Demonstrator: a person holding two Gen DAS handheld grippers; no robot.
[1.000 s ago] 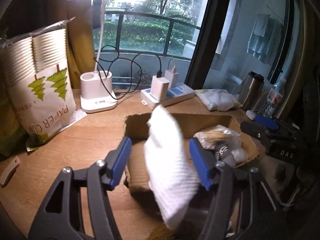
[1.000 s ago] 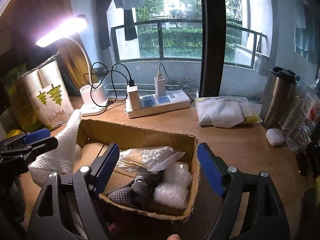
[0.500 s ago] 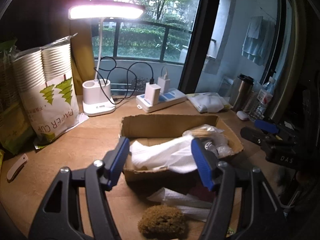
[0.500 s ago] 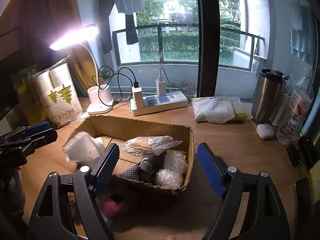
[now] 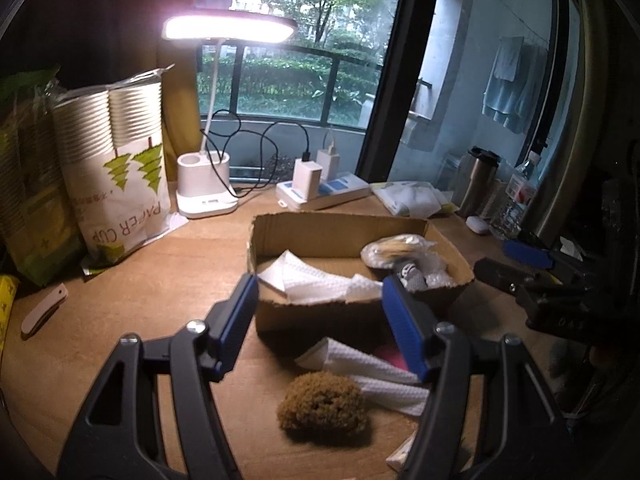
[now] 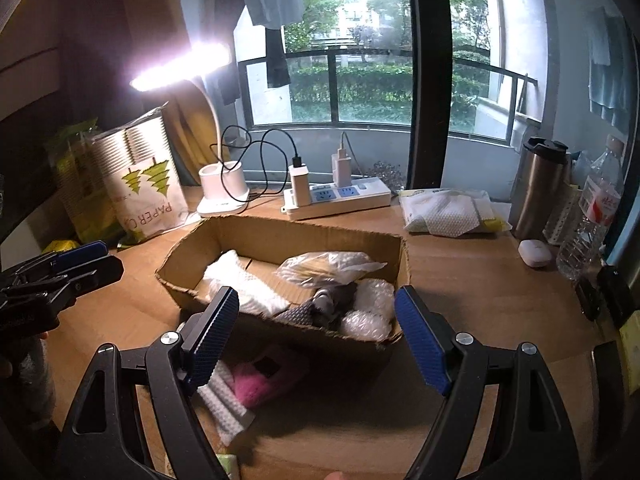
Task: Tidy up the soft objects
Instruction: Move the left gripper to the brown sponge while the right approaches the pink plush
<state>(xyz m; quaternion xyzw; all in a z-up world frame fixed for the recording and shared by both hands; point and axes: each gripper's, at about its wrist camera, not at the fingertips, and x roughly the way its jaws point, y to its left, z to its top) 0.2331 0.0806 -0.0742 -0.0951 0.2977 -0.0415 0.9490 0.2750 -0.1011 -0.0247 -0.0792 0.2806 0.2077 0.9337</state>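
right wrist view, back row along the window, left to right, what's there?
Paper cup bag → lamp base → power strip → pack of white cloths → steel tumbler → water bottle.
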